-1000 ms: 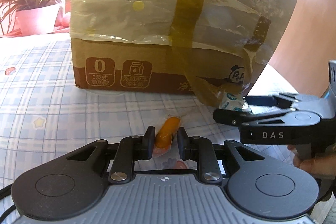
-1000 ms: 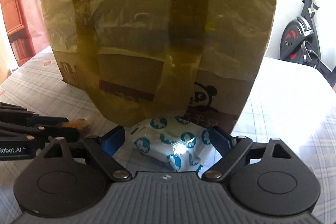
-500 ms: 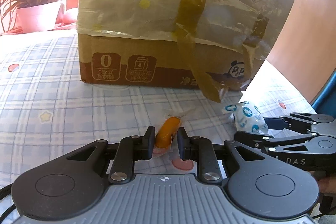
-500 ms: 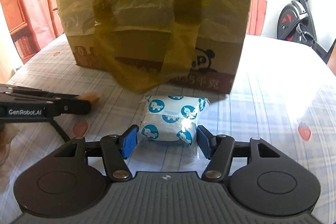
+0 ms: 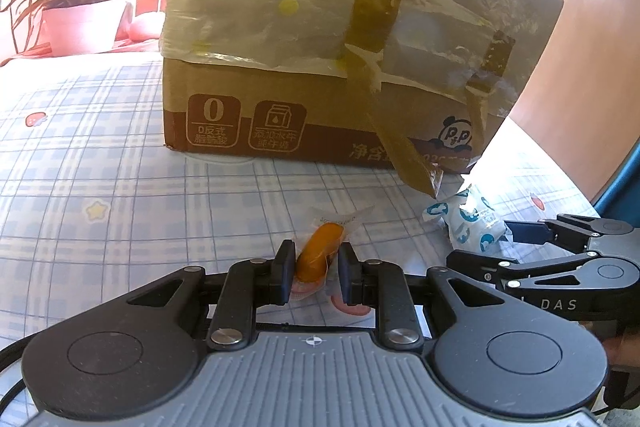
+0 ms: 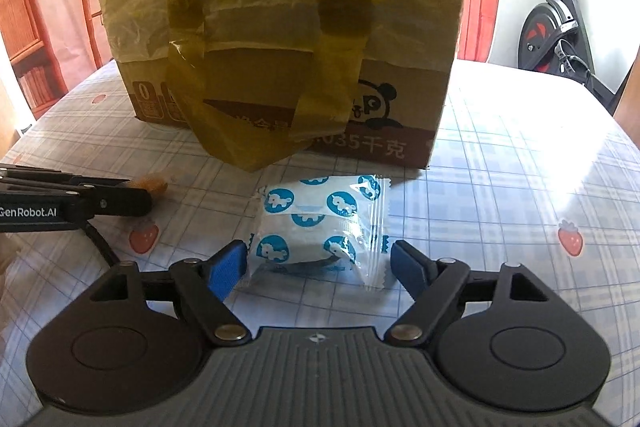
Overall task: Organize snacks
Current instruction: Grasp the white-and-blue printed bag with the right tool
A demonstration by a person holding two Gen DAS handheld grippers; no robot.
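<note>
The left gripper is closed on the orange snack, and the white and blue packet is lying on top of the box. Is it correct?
Not entirely. The packet lies on the table in front of the box, as the right wrist view shows. The left gripper is indeed shut on the orange snack.

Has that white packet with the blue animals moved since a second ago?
Yes. The white packet sat tucked under the cardboard box; now it lies clear of it, nearer the camera.

Home room; checked tablecloth (image 6: 520,167), potted plant (image 5: 80,3), exercise bike (image 6: 560,27)
</note>
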